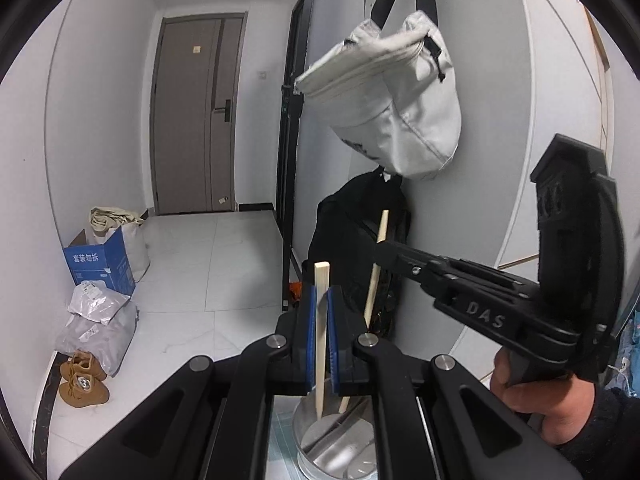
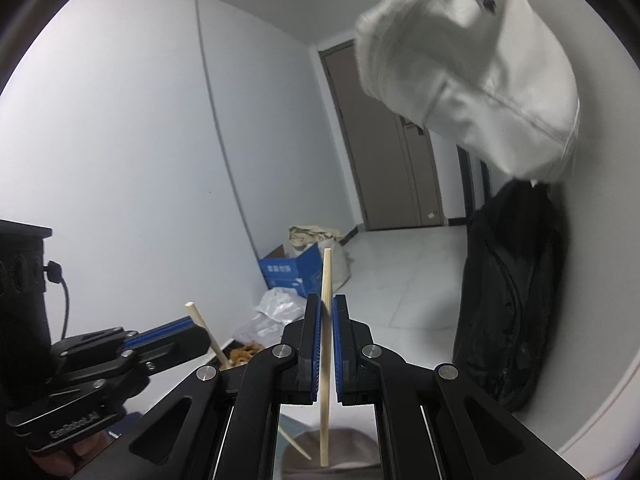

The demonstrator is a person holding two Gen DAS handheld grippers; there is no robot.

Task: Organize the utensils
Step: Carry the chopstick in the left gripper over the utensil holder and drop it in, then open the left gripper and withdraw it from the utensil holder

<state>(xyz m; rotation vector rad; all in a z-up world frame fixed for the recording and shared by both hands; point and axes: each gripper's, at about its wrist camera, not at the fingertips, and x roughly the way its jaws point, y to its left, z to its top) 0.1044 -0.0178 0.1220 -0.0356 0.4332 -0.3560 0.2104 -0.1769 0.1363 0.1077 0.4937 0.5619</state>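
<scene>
My left gripper (image 1: 321, 300) is shut on a pale wooden chopstick (image 1: 320, 344) held upright, its lower end inside a round metal utensil holder (image 1: 336, 446) just below. My right gripper (image 2: 327, 312) is shut on a second wooden chopstick (image 2: 325, 360), also upright, with its lower tip over the holder (image 2: 332, 452). In the left wrist view the right gripper (image 1: 394, 254) comes in from the right with its chopstick (image 1: 378, 264). In the right wrist view the left gripper (image 2: 180, 338) comes in from the left with its chopstick (image 2: 206, 330).
A white cloth bag (image 1: 396, 96) hangs on the wall above a black bag (image 1: 356, 248). On the tiled floor stand a blue cardboard box (image 1: 100, 266), plastic parcels (image 1: 100, 320) and brown shoes (image 1: 82, 380). A brown door (image 1: 196, 116) is at the far end.
</scene>
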